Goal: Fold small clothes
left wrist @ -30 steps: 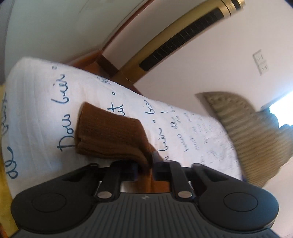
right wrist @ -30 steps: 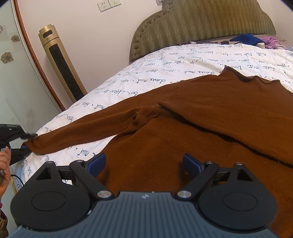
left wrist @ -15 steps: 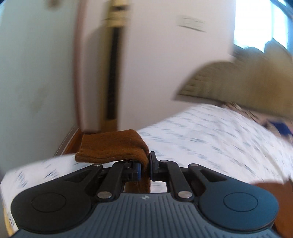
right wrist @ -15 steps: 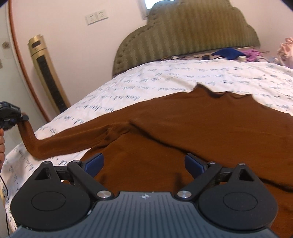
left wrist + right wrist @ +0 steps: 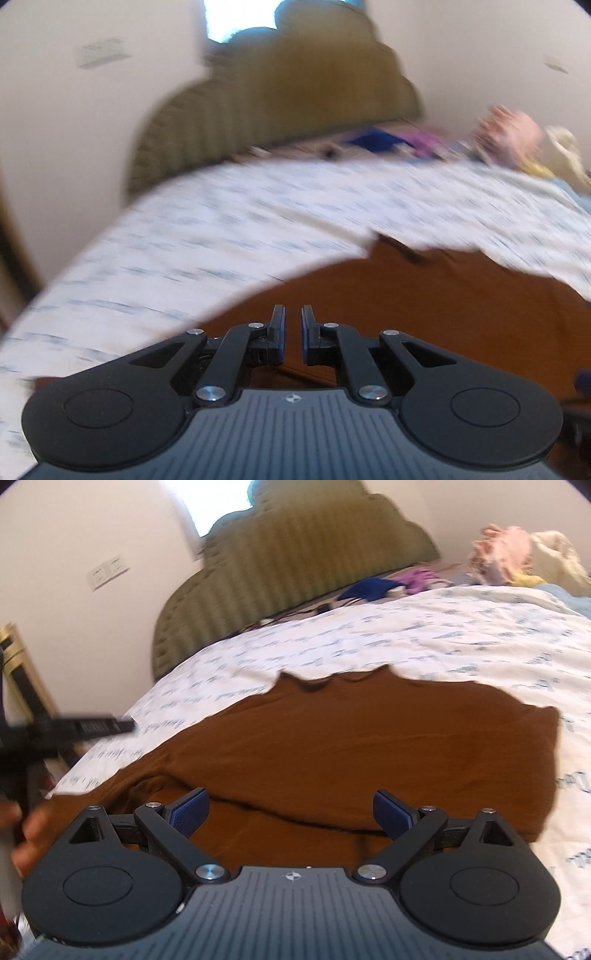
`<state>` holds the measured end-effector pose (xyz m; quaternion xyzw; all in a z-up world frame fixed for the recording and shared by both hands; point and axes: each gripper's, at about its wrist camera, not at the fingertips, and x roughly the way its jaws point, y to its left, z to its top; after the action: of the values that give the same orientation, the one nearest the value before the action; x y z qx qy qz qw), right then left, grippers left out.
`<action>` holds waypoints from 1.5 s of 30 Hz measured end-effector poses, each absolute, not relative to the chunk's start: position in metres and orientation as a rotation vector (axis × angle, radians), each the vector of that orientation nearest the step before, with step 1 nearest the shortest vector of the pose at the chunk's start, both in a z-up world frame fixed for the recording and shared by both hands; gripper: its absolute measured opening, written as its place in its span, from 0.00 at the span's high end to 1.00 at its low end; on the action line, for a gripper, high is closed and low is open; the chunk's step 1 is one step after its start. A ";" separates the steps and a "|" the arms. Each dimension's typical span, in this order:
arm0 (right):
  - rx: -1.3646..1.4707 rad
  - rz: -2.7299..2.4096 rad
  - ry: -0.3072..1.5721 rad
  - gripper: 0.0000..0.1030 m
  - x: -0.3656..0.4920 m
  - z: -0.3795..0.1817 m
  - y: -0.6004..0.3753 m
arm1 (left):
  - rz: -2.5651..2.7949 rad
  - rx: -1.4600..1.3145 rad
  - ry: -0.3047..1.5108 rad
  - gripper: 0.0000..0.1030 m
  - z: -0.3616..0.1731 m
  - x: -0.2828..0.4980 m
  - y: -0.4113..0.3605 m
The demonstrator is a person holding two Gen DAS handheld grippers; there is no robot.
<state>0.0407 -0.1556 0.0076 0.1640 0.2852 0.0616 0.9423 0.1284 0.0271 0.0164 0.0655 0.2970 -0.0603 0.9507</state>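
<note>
Our left gripper (image 5: 293, 334) has let go of the sleeve, jaws barely parted over the brown knit sweater (image 5: 369, 746). Sleeves now lie folded across its body on the white script-printed bedspread (image 5: 461, 638); our right gripper (image 5: 291, 814) hovers wide open over its near edge.

White script-printed bedspread (image 5: 424, 635) over bed; green padded headboard (image 5: 295, 557) against wall. Blue cloth (image 5: 369, 588), purple cloth (image 5: 419, 578), pink bundle (image 5: 502, 550) near headboard. Wall sockets (image 5: 109, 572) left.
</note>
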 end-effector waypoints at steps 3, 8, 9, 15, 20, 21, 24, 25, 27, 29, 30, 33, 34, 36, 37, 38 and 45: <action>0.377 0.082 0.567 0.09 0.040 0.006 -0.174 | -0.198 0.173 0.681 0.91 -0.005 0.130 0.001; 0.448 0.035 0.561 0.09 0.045 0.001 -0.193 | -0.244 0.232 0.759 0.86 -0.020 0.111 -0.017; 0.451 0.040 0.561 0.09 0.048 0.001 -0.194 | -0.244 0.234 0.763 0.78 -0.019 0.108 -0.014; 0.516 0.209 0.579 0.09 0.078 0.009 -0.183 | -0.053 0.262 0.676 0.20 -0.010 0.080 0.039; 0.617 0.477 0.667 0.13 0.139 0.008 -0.133 | 0.092 0.285 0.677 0.20 -0.018 0.060 0.078; 0.648 0.527 0.682 0.14 0.151 0.006 -0.122 | 0.100 0.260 0.699 0.20 -0.021 0.058 0.086; 0.695 0.628 0.747 0.20 0.180 -0.004 -0.081 | 0.094 0.207 0.753 0.20 -0.033 0.057 0.099; 0.705 0.643 0.766 0.20 0.188 -0.007 -0.069 | 0.096 0.201 0.743 0.20 -0.036 0.055 0.098; 0.746 0.671 0.814 0.24 0.205 -0.018 -0.049 | 0.100 0.217 0.718 0.20 -0.037 0.051 0.094; 0.795 0.684 0.839 0.27 0.214 -0.025 -0.036 | 0.103 0.235 0.703 0.20 -0.038 0.052 0.089; 0.816 0.690 0.846 0.27 0.216 -0.028 -0.031 | 0.104 0.240 0.696 0.20 -0.040 0.052 0.087; 0.815 0.655 0.856 0.28 0.219 -0.033 -0.020 | 0.111 0.245 0.667 0.19 -0.044 0.047 0.084; 0.797 0.626 0.861 0.28 0.219 -0.034 -0.016 | 0.113 0.245 0.660 0.19 -0.045 0.046 0.084; 0.782 0.578 0.878 0.31 0.223 -0.037 -0.010 | 0.114 0.234 0.650 0.19 -0.047 0.044 0.084; 0.786 0.574 0.881 0.31 0.225 -0.040 -0.009 | 0.114 0.226 0.648 0.19 -0.047 0.044 0.085; 0.783 0.570 0.885 0.31 0.226 -0.041 -0.006 | 0.113 0.217 0.647 0.19 -0.047 0.044 0.086; 0.736 0.456 0.871 0.34 0.214 -0.035 -0.008 | 0.099 0.144 0.657 0.17 -0.047 0.047 0.096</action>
<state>0.2138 -0.0076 -0.0348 0.3454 0.4085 0.2138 0.8174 0.0466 0.0965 -0.0472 0.0709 0.3223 0.0484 0.9427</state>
